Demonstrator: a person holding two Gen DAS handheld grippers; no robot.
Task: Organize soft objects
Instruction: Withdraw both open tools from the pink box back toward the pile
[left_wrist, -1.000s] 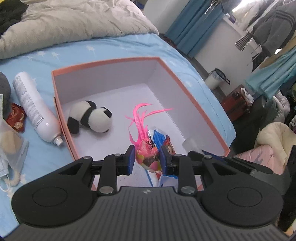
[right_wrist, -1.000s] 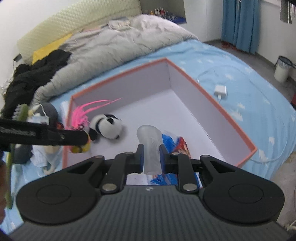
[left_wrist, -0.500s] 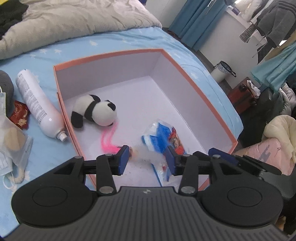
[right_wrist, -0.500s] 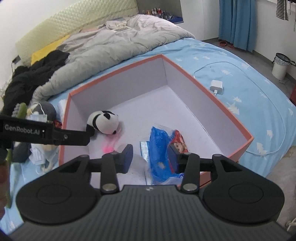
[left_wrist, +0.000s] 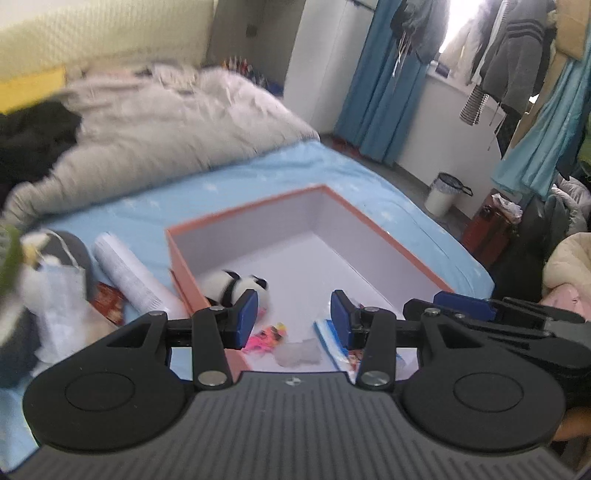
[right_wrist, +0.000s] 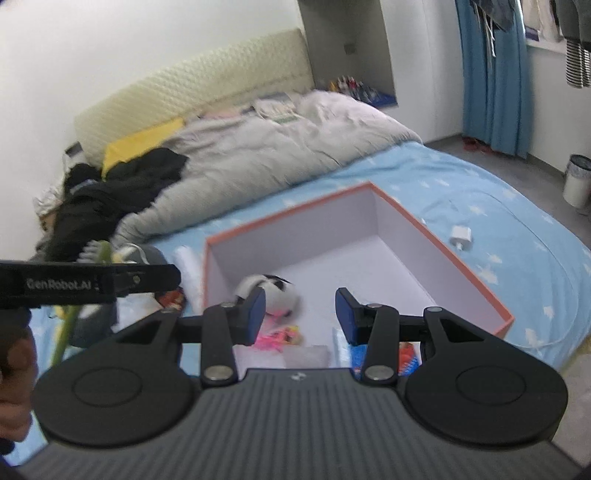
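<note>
Two grippers, the left gripper (left_wrist: 294, 314) and the right gripper (right_wrist: 300, 310), hang above the bed with jaws spread and nothing between them. Below them, the orange box (left_wrist: 388, 242) holds four soft items: one pink feathered toy (left_wrist: 267, 338), one clear pouch (left_wrist: 299, 352), one blue packet (left_wrist: 338, 345) and, farther in, one panda plush (left_wrist: 236, 286). A white bottle (left_wrist: 129, 275) lies just beside the box's left wall.

Colours around the orange-rimmed box

The box (right_wrist: 469, 275) has an orange rim and outside with pale lilac-white inner walls and floor. Inside it lie a black-and-white panda plush (right_wrist: 275, 295), a hot-pink and yellow toy (left_wrist: 267, 338), a translucent whitish lump (left_wrist: 299, 352) and a blue and red printed packet (left_wrist: 351, 356). Under the box, the sheet (right_wrist: 517, 229) is sky blue with small white marks. Behind the box, the duvet (right_wrist: 266, 155) is pale grey, beside black clothes (right_wrist: 122, 188).
</note>
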